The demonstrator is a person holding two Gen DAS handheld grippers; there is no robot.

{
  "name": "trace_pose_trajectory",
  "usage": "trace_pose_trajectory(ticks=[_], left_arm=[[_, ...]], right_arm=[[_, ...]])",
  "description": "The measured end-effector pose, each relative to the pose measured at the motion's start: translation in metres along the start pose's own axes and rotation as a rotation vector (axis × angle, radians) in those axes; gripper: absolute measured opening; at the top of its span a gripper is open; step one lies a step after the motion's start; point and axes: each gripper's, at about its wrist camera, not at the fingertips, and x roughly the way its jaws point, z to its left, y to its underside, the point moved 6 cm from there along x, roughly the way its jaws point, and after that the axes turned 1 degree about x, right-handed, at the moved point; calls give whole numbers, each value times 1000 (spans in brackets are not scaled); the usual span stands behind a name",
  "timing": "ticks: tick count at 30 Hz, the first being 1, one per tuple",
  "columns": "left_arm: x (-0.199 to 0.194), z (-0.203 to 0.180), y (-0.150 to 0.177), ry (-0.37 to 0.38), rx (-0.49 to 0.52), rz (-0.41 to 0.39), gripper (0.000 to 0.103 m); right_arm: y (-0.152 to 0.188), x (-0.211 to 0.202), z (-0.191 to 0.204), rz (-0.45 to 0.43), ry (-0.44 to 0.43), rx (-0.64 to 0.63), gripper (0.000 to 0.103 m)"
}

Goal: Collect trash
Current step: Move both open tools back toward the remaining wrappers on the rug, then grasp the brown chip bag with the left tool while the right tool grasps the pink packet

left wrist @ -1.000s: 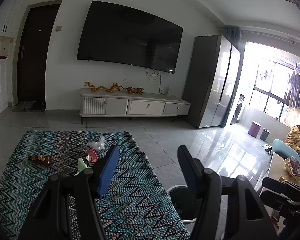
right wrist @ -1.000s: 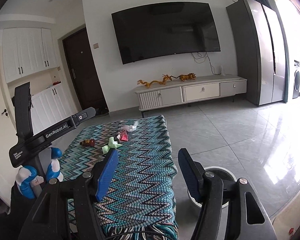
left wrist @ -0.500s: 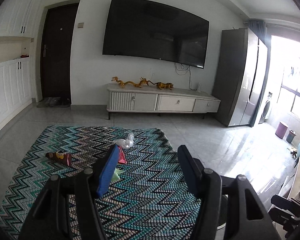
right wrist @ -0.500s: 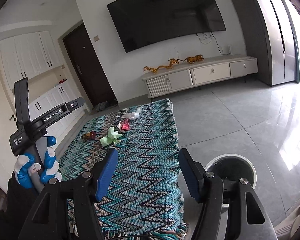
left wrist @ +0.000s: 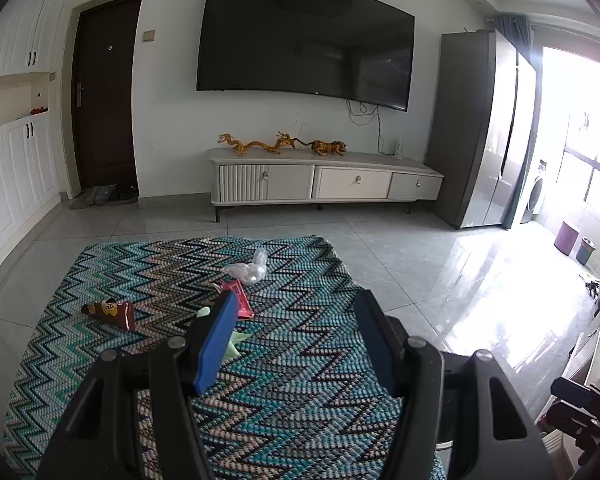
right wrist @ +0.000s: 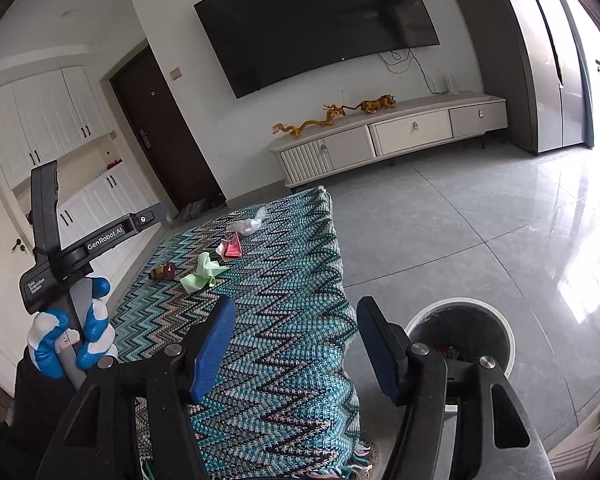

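Zigzag-patterned in teal and black, the rug (left wrist: 300, 380) is our landmark, and all the trash we can see lies on it. Toward the rug's far end sit a clear plastic wrapper (left wrist: 249, 268), a red packet (left wrist: 238, 298) just nearer to us, a green paper scrap (right wrist: 202, 272) nearer again, and a brown snack bag (left wrist: 110, 311) off toward the rug's left edge. A white-rimmed bin (right wrist: 460, 332) stands on the tile just off the rug's right edge, close to our right gripper (right wrist: 296, 344).

We hold both grippers with their blue pads standing apart and nothing between them; the left gripper (left wrist: 296, 344) hovers over the rug's near half, as does the right.

The green scrap lies ahead and slightly left of both grippers, partly hidden behind the left gripper's left finger in its own view. We judge the left hand (right wrist: 70, 340) the nearer one, so the next reach should probably go forward and down from there. The scrap's long axis seems to run roughly across the rug, though it is too crumpled to be certain.
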Motion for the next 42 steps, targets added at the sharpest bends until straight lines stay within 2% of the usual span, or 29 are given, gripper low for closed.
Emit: trace_pose_trajectory(ticks=[7, 15, 24, 29, 35, 38, 42], left_arm=[[-7, 20, -9, -12, 9, 15, 59], [-39, 44, -32, -43, 31, -3, 59], [-90, 45, -73, 6, 136, -23, 59], [-113, 50, -102, 32, 151, -37, 59], [-138, 66, -150, -4, 175, -77, 59], [-140, 82, -159, -25, 156, -94, 59], [-114, 111, -140, -42, 94, -68, 62]], right_arm=[[-5, -5, 11, -3, 1, -22, 61], [-19, -30, 38, -37, -3, -71, 61], [-43, -66, 76, -73, -29, -112, 61], [-60, -82, 100, -90, -62, -149, 61], [-97, -99, 136, -130, -111, -219, 61], [-110, -96, 148, -143, -134, -243, 64], [-111, -70, 153, -122, -169, -237, 68]])
